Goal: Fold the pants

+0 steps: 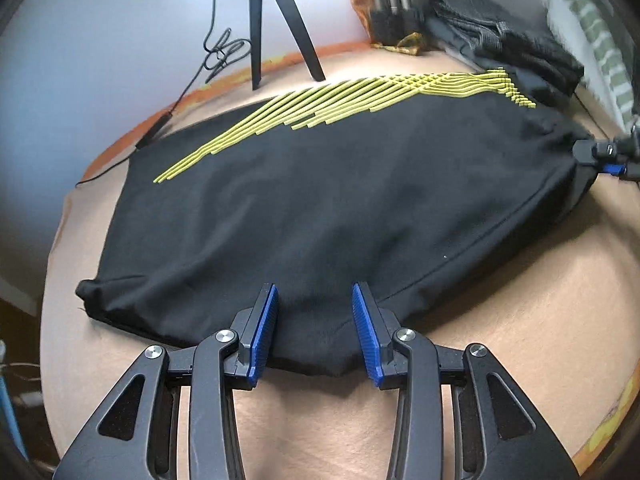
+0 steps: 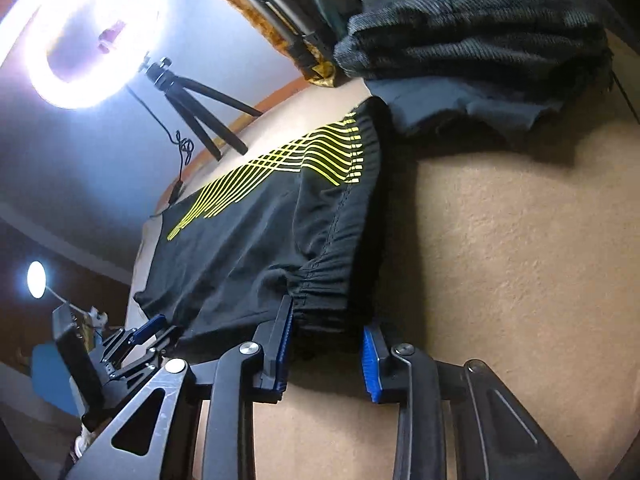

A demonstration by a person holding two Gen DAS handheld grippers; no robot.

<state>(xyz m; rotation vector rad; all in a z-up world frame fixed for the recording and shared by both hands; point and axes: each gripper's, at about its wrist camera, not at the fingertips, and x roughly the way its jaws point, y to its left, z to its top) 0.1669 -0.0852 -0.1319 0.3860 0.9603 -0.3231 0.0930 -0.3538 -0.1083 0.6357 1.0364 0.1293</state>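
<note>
Black pants (image 1: 320, 208) with yellow stripes lie folded flat on a tan surface (image 1: 520, 320). My left gripper (image 1: 315, 330) is open, its blue pads on either side of the near edge of the cloth. My right gripper (image 2: 326, 350) is open at the gathered elastic waistband (image 2: 328, 284), one pad on each side of it. The pants also show in the right wrist view (image 2: 260, 232). The right gripper shows at the right edge of the left wrist view (image 1: 600, 158), at the waistband corner. The left gripper shows in the right wrist view (image 2: 140, 340).
A black tripod (image 1: 276, 20) with a cable stands at the back edge. A pile of dark folded clothes (image 1: 508, 40) lies at the back right, close to the pants. A ring light (image 2: 80, 32) glows behind. The tan surface has an orange rim.
</note>
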